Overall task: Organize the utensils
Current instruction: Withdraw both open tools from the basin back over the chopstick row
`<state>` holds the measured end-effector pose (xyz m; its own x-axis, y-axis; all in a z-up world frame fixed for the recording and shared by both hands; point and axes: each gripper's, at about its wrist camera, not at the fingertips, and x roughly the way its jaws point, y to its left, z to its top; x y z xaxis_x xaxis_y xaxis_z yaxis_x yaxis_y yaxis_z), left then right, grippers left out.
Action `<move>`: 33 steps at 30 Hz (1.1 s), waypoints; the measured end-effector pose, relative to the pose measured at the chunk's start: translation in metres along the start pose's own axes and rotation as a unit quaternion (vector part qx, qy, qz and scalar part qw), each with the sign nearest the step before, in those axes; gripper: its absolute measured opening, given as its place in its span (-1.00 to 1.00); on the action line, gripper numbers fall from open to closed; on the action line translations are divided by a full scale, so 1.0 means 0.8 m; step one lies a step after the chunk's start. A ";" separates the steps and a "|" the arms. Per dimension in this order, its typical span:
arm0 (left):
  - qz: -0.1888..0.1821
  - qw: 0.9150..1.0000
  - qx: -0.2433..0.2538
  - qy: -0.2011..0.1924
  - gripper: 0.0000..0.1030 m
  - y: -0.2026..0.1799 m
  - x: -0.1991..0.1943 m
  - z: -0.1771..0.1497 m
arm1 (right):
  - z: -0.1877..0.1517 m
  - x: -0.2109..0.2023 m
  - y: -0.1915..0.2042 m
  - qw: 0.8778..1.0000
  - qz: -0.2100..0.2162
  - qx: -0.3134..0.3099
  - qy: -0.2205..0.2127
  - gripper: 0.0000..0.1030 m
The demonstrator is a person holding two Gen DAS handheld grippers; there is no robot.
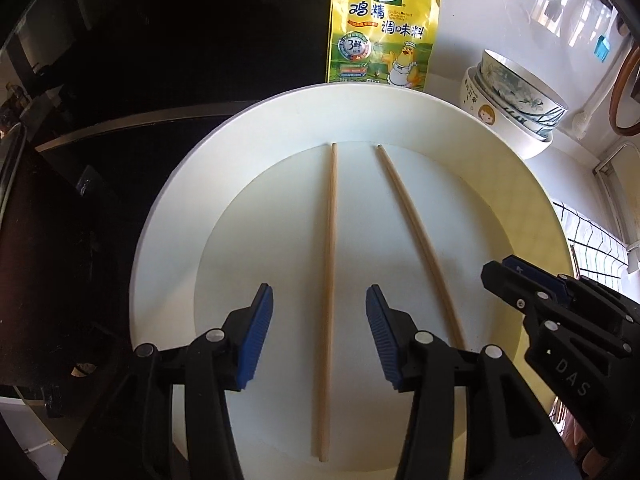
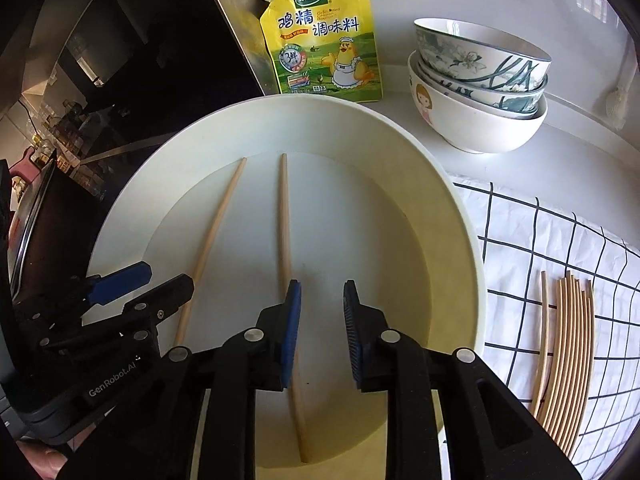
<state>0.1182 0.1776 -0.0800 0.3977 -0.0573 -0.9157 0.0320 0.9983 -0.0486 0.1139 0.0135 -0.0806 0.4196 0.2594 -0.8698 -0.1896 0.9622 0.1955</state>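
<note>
Two wooden chopsticks lie in a large white plate. The left chopstick lies between the open pads of my left gripper, which hovers over it. The right chopstick runs just under the left pad of my open right gripper, mostly beside the gap. The right gripper shows at the right of the left wrist view; the left gripper shows at the left of the right wrist view. Several chopsticks lie bundled on a checked cloth.
A yellow seasoning pouch stands behind the plate. Stacked bowls sit at the back right. A black cooktop lies to the left. A white spoon lies at the far right.
</note>
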 end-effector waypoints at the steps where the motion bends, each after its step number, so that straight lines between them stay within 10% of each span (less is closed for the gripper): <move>1: 0.001 1.000 -0.001 0.000 -0.01 0.001 -0.001 0.000 | 0.000 -0.002 0.001 1.000 -0.001 -0.001 -0.002 -0.59; 33: 0.000 0.999 0.004 -0.040 0.20 -0.062 -0.088 -0.058 | -0.060 -0.116 -0.038 0.999 -0.011 -0.015 -0.048 -0.37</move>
<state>0.0460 0.1324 -0.0315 0.4704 -0.0588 -0.8805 0.0387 0.9982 -0.0460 0.0379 -0.0440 -0.0278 0.5070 0.2460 -0.8261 -0.2047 0.9654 0.1619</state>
